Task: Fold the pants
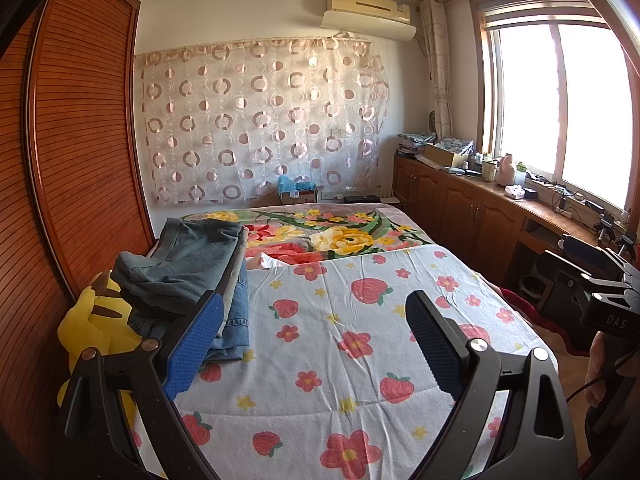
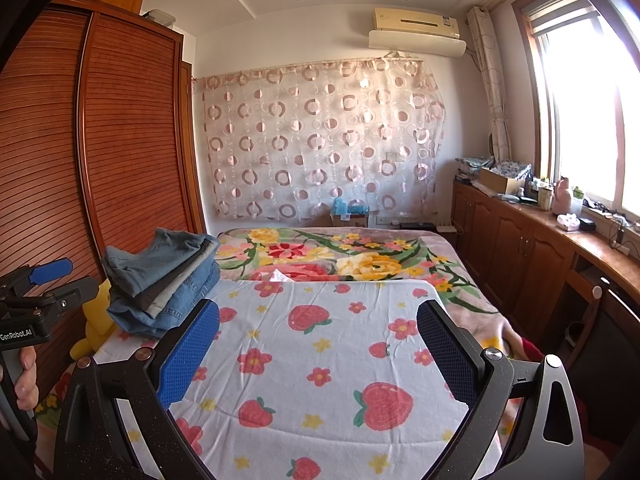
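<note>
A stack of folded pants [image 1: 192, 276], mostly blue denim with a grey pair in it, lies at the left edge of the bed; it also shows in the right wrist view [image 2: 168, 280]. My left gripper [image 1: 316, 340] is open and empty, held above the strawberry-print sheet [image 1: 360, 340], its left finger just in front of the stack. My right gripper [image 2: 320, 344] is open and empty above the same sheet [image 2: 320, 360], right of the stack. The right gripper's body shows at the far right of the left wrist view [image 1: 600, 292]; the left one shows at the far left of the right wrist view [image 2: 36, 300].
A yellow plush toy [image 1: 96, 320] sits between the stack and the wooden wardrobe [image 1: 72, 140] on the left. A floral blanket [image 1: 332, 232] covers the far half of the bed. Wooden cabinets [image 1: 460, 204] with clutter run under the window on the right.
</note>
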### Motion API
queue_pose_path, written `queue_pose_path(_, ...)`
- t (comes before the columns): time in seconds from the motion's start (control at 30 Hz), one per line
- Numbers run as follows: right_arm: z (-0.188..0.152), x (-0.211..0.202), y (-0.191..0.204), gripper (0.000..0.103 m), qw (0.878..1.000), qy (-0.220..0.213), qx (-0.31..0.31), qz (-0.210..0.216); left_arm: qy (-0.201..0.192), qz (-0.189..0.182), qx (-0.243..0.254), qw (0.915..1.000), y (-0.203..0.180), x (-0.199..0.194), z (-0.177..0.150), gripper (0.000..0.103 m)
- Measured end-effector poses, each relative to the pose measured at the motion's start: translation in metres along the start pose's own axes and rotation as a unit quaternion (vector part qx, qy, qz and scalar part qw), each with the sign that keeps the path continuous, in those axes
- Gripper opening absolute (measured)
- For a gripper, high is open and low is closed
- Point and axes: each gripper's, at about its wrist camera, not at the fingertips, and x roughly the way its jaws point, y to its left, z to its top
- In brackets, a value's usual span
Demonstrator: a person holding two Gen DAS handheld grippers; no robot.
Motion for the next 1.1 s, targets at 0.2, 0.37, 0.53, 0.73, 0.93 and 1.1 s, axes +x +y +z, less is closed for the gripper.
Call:
queue_pose_path(0.2, -0.0007, 0.0002, -0.0009, 0.099, 1.000, 0.001, 0.001, 0.000, 0.000, 0.000, 0.000, 1.0000, 0.0000, 0.0000, -0.0001, 0.093)
queue_pose_path(0.37, -0.0006, 0.0004, -0.0012, 0.099, 1.000, 0.001, 0.001, 0.000, -0.001, 0.000, 0.000, 1.0000, 0.0001, -0.0002, -0.0002, 0.093)
queue_pose_path(0.53, -0.0010, 0.0009, -0.0010, 0.099, 1.000, 0.000, 0.000, -0.001, 0.000, 0.000, 0.000, 1.0000, 0.0003, 0.0001, -0.0004, 0.093)
queue_pose_path(0.73, -0.0016, 0.0010, -0.0003, 0.099, 1.000, -0.001, 0.001, 0.000, 0.000, 0.000, 0.000, 1.0000, 0.0003, 0.0001, -0.0007, 0.093)
queue_pose_path(0.93, -0.0020, 0.0015, 0.0004, 0.099, 1.000, -0.001, 0.001, -0.001, 0.000, -0.001, 0.000, 1.0000, 0.0003, -0.0003, -0.0006, 0.093)
queue_pose_path(1.1, -0.0035, 0.0015, 0.0011, 0.099, 1.000, -0.002, 0.000, -0.002, -0.001, 0.000, -0.001, 1.0000, 0.0003, 0.0000, -0.0010, 0.093)
